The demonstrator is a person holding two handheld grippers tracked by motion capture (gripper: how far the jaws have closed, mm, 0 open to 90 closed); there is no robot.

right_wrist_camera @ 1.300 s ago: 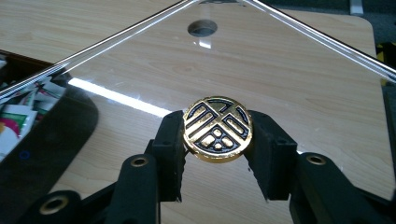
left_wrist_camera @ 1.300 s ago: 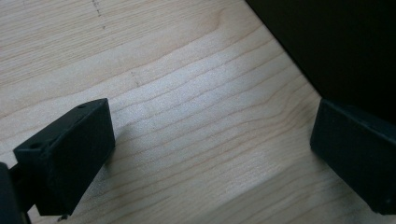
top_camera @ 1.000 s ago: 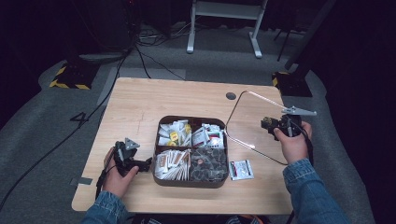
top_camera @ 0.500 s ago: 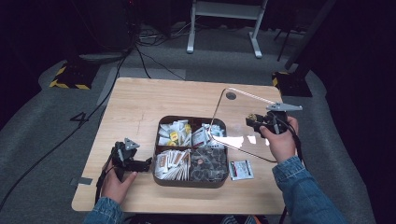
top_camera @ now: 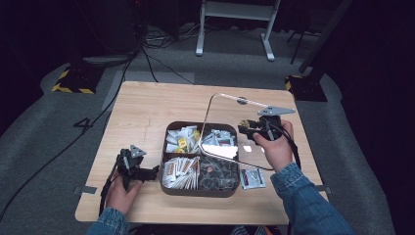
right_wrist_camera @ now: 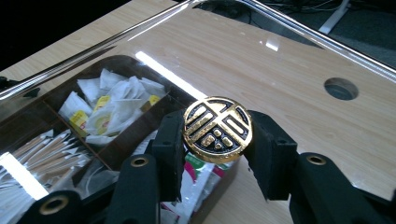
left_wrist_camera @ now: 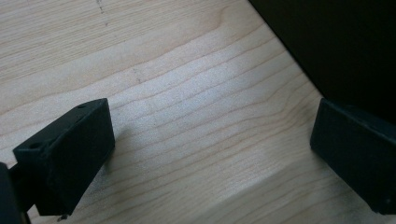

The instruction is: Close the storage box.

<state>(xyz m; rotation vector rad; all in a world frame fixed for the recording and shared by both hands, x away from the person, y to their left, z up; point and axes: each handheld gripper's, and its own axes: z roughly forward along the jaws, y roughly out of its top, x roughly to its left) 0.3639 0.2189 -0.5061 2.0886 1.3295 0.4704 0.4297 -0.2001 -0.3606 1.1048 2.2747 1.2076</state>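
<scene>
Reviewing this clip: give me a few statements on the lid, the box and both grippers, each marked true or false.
1. The right gripper grips the clear lid by its gold knob. True.
2. The lid lies flat and shut on the box. False: it is tilted up over the box's right side.
3. The left gripper holds a sachet. False: its fingers are apart over bare table.
4. One packet lies on the table right of the box. True.
</scene>
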